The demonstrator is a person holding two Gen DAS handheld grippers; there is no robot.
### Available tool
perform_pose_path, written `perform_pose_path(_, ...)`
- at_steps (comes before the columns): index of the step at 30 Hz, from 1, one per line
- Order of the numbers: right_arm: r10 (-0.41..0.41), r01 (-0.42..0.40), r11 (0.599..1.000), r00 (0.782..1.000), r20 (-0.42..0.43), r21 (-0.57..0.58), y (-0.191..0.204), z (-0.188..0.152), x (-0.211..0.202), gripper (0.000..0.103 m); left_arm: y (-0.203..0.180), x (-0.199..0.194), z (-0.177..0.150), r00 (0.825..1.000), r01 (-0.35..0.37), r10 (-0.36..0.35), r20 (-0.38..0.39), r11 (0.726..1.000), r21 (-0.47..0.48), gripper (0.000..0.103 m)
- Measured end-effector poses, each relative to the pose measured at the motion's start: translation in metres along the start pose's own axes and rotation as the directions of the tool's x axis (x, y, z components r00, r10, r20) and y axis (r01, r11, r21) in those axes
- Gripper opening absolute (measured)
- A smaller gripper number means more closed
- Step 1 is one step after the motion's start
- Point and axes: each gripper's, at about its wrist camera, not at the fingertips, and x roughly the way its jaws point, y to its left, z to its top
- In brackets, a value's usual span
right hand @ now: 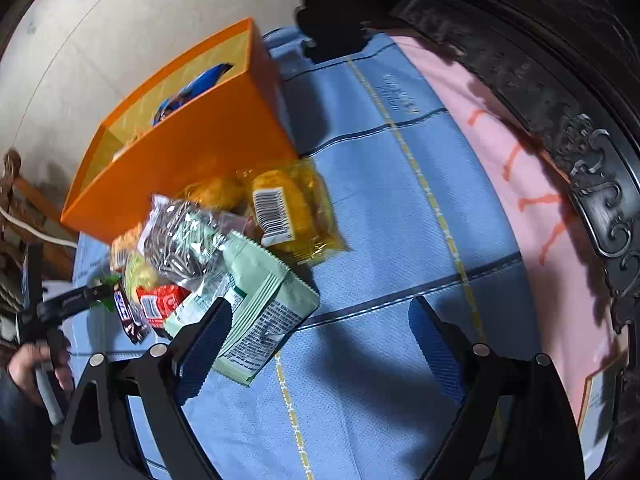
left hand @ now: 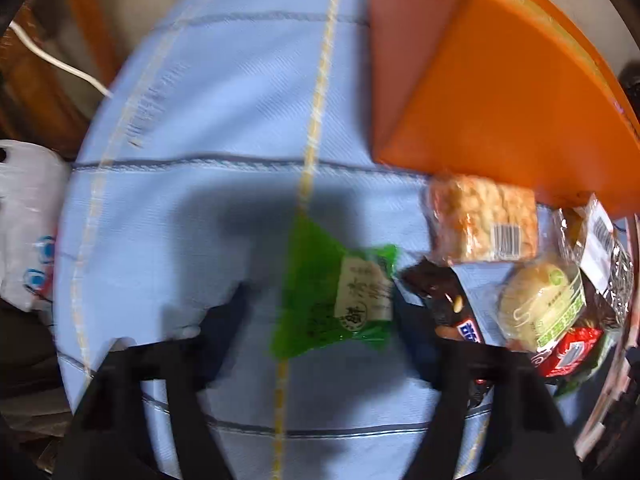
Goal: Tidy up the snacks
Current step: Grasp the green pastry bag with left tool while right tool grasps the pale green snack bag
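A heap of wrapped snacks lies on a blue cloth beside an orange box. In the left wrist view a green packet lies on the cloth between the fingertips of my open left gripper; nothing is gripped. Right of it are a dark chocolate bar, a rice cracker, a round pastry and a red packet. My right gripper is open and empty; its left finger overlaps a pale green pouch. The orange box holds a blue packet.
A yellow pastry pack and a clear foil bag lie by the box. A pink cloth and dark carved wood border the right. A white plastic bag and a white cable lie left. My left gripper shows in the right wrist view.
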Motion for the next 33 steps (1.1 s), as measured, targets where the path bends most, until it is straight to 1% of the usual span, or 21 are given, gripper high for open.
perform_pose_path(1, 0.014, -0.014, 1.000, 1.000, -0.009, -0.021, 0.005, -0.001, 0.003, 0.090, -0.003, -0.001, 0.000, 1.000, 0.006, -0.006, 0.008, 1.000, 0.025, 0.041)
perform_pose_path(2, 0.033, -0.034, 0.998, 0.999, -0.023, -0.049, 0.013, -0.002, 0.008, 0.090, -0.009, -0.001, -0.001, 1.000, -0.015, 0.014, 0.016, 0.998, 0.064, 0.038)
perform_pose_path(4, 0.050, -0.054, 0.996, 0.996, -0.067, -0.072, 0.025, -0.004, 0.022, 0.090, -0.012, -0.002, -0.004, 0.999, -0.031, 0.029, 0.025, 0.995, 0.091, 0.038)
perform_pose_path(5, 0.057, -0.064, 0.995, 0.993, -0.104, -0.072, 0.032, -0.005, 0.033, 0.090, -0.010, -0.002, -0.007, 0.999, -0.025, 0.023, 0.023, 0.996, 0.090, 0.038)
perform_pose_path(6, 0.061, -0.068, 0.996, 0.992, -0.114, -0.062, 0.038, -0.006, 0.042, 0.090, -0.008, -0.003, -0.009, 1.000, -0.016, 0.014, 0.019, 0.996, 0.083, 0.038)
perform_pose_path(8, 0.066, -0.074, 0.995, 0.992, -0.112, -0.064, 0.050, -0.005, 0.056, 0.096, -0.002, -0.003, -0.014, 1.000, 0.010, -0.011, 0.017, 0.998, 0.065, 0.038)
perform_pose_path(9, 0.049, -0.057, 0.996, 0.993, -0.105, -0.073, 0.056, -0.004, 0.062, 0.100, -0.001, -0.003, -0.013, 1.000, 0.015, -0.016, 0.017, 0.998, 0.063, 0.038)
perform_pose_path(10, 0.036, -0.044, 0.995, 0.995, -0.088, -0.090, 0.062, -0.003, 0.067, 0.099, 0.000, -0.003, -0.015, 1.000, 0.015, -0.016, 0.017, 0.998, 0.063, 0.038)
perform_pose_path(11, 0.008, -0.021, 0.990, 0.996, -0.087, -0.143, 0.070, -0.003, 0.076, 0.095, 0.001, -0.003, -0.016, 1.000, 0.015, -0.016, 0.014, 0.998, 0.062, 0.038)
perform_pose_path(12, -0.028, 0.010, 0.982, 0.995, -0.096, -0.187, 0.074, -0.003, 0.081, 0.079, 0.004, -0.004, -0.018, 1.000, 0.018, -0.019, 0.008, 0.998, 0.057, 0.037)
perform_pose_path(13, -0.062, 0.037, 0.972, 0.993, -0.100, -0.233, 0.079, -0.003, 0.084, 0.068, 0.005, -0.005, -0.017, 1.000, 0.022, -0.022, 0.004, 0.998, 0.051, 0.037)
perform_pose_path(15, -0.034, 0.001, 0.971, 0.990, -0.135, -0.238, 0.079, -0.001, 0.079, 0.056, 0.008, -0.011, -0.022, 1.000, 0.028, -0.029, 0.012, 0.999, 0.044, 0.037)
perform_pose_path(17, -0.004, -0.028, 0.973, 0.991, -0.136, -0.228, 0.073, -0.002, 0.064, 0.050, 0.014, -0.023, -0.028, 0.999, 0.040, -0.041, 0.034, 0.999, 0.036, 0.037)
perform_pose_path(19, 0.031, -0.058, 0.977, 0.991, -0.131, -0.206, 0.064, -0.005, 0.047, 0.050, 0.018, -0.035, -0.035, 0.997, 0.069, -0.070, 0.045, 0.997, 0.027, 0.037)
perform_pose_path(24, 0.121, -0.135, 0.986, 0.982, -0.144, -0.097, 0.030, -0.017, 0.016, 0.050, 0.027, -0.056, -0.045, 0.993, 0.099, -0.100, 0.063, 0.995, 0.030, 0.037)
perform_pose_path(26, 0.164, -0.175, 0.983, 0.975, -0.148, -0.060, 0.020, -0.020, 0.005, 0.050, 0.018, -0.063, -0.047, 0.992, 0.103, -0.105, 0.067, 0.994, 0.037, 0.037)
perform_pose_path(28, 0.221, -0.227, 0.973, 0.964, -0.148, -0.028, 0.012, -0.019, -0.003, 0.050, 0.017, -0.067, -0.047, 0.992, 0.108, -0.111, 0.065, 0.993, 0.041, 0.037)
perform_pose_path(30, 0.331, -0.327, 0.944, 0.932, -0.151, 0.046, 0.006, -0.018, -0.011, 0.050, 0.012, -0.069, -0.049, 0.990, 0.130, -0.132, 0.056, 0.991, 0.029, 0.037)
perform_pose_path(31, 0.384, -0.375, 0.923, 0.911, -0.149, 0.086, 0.002, -0.017, -0.013, 0.050, 0.010, -0.069, -0.047, 0.989, 0.134, -0.135, 0.054, 0.991, 0.024, 0.037)
perform_pose_path(32, 0.417, -0.405, 0.908, 0.898, -0.139, 0.109, 0.000, -0.016, -0.015, 0.050, 0.010, -0.070, -0.047, 0.989, 0.136, -0.137, 0.055, 0.990, 0.022, 0.037)
perform_pose_path(33, 0.410, -0.399, 0.911, 0.903, -0.130, 0.100, 0.002, -0.014, -0.017, 0.050, 0.008, -0.071, -0.047, 0.989, 0.136, -0.137, 0.058, 0.990, 0.023, 0.037)
